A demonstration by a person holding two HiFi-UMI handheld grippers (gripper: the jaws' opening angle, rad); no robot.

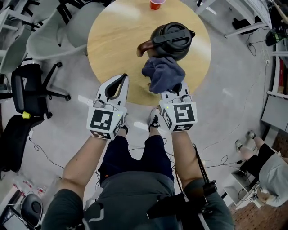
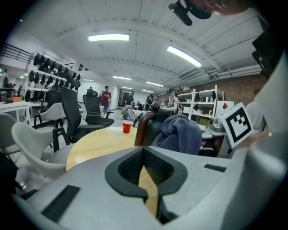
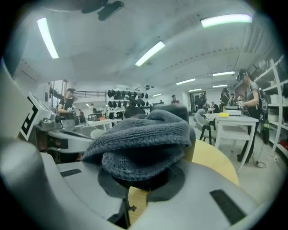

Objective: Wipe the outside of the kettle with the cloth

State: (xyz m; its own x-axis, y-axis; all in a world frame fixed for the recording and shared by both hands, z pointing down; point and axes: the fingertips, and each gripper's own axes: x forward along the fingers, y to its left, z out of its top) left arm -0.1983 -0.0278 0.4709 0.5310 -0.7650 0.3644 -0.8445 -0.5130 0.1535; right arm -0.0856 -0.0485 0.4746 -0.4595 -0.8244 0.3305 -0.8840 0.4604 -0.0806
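A black kettle (image 1: 171, 39) with a brown handle (image 1: 144, 47) stands on the round wooden table (image 1: 112, 40). My right gripper (image 1: 177, 87) is shut on a bunched blue-grey cloth (image 1: 163, 72), which hangs just in front of the kettle's near side. In the right gripper view the cloth (image 3: 140, 143) fills the jaws of the right gripper (image 3: 140, 176) and hides most of the kettle (image 3: 173, 110). My left gripper (image 1: 122, 79) is shut and empty over the table's near edge, left of the cloth. Past the left gripper (image 2: 144, 152) I see the kettle (image 2: 153, 125) and the cloth (image 2: 181, 134).
A red cup (image 1: 156, 4) stands at the table's far edge. Grey chairs (image 1: 54, 31) and a black office chair (image 1: 27, 90) stand to the left. Cables lie on the floor (image 1: 225, 148). A person (image 1: 270, 166) crouches at the lower right.
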